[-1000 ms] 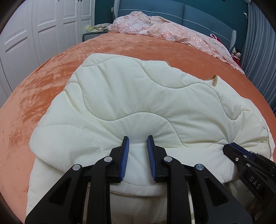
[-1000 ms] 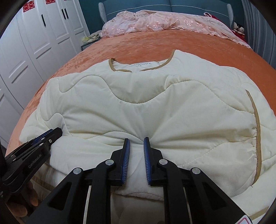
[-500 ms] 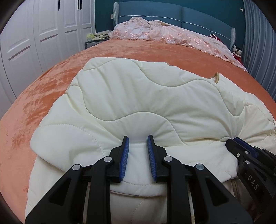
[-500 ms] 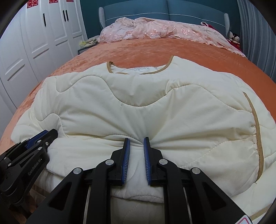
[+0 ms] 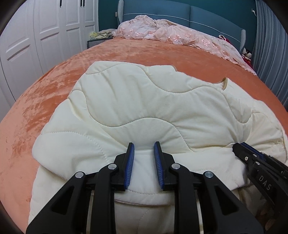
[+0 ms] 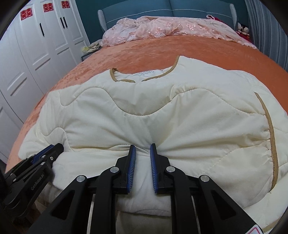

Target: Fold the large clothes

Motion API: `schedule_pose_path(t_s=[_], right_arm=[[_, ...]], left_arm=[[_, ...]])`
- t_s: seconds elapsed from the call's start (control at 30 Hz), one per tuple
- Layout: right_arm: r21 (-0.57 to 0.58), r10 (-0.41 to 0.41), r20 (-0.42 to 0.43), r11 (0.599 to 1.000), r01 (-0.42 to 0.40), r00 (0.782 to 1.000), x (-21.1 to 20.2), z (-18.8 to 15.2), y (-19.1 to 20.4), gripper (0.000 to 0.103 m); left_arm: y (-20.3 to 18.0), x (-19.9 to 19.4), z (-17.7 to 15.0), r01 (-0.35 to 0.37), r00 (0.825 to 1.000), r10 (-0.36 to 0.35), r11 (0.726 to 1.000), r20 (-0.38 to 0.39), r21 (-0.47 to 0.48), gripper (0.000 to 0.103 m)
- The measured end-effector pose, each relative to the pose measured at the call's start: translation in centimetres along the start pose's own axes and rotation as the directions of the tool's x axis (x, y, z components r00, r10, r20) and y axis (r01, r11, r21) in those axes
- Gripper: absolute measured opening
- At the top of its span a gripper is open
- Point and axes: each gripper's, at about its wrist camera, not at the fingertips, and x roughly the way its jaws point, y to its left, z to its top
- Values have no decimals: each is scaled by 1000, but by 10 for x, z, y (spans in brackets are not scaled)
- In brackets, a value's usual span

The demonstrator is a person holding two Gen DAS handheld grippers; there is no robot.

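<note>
A cream quilted jacket (image 5: 144, 100) lies spread on the orange bedspread (image 5: 45, 100), its tan-trimmed collar (image 6: 144, 75) at the far side. The near part is folded over toward the collar. My left gripper (image 5: 143, 144) is shut on the near fold, and the cloth puckers at its blue pads. My right gripper (image 6: 142, 145) pinches the same fold further right, with creases fanning out from its tips. Each gripper shows in the other's view: the right gripper (image 5: 239, 145) at the right edge and the left gripper (image 6: 57, 146) at the lower left. Tan piping (image 6: 270, 135) runs down the jacket's right side.
A pink lace cover (image 5: 171, 34) is heaped at the head of the bed under a blue headboard (image 5: 207, 14). White wardrobe doors (image 5: 36, 36) stand along the left, with a small nightstand (image 5: 97, 41) beside the bed. Grey curtains (image 5: 270, 45) hang at the right.
Both grips on the fold have held. The views have tilted up slightly, showing more of the headboard, and the jacket has barely shifted.
</note>
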Motion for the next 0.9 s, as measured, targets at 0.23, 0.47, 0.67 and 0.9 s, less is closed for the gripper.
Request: schedule_pose_path(t_s=[0.23,0.47,0.67,0.9], right_arm=[[53,73,18,996,-73,997,-12,65,8,23],[125,232,-57,967,-224,971,65,142,46,59],[103,168,-154,983,-154,974,143,161,63,59],[32,178,-127,984,-175,976,168,139,70,16]], left_arm=[[49,-18,78,12,1000,-10,996,24,-88,29],[99,48,144,48,994,-76,955,-83,-291,29],[99,99,137,71,983,-124,940,-138,-335,29],[84,108,109,20,1000,-24,973,-14,-231,30]])
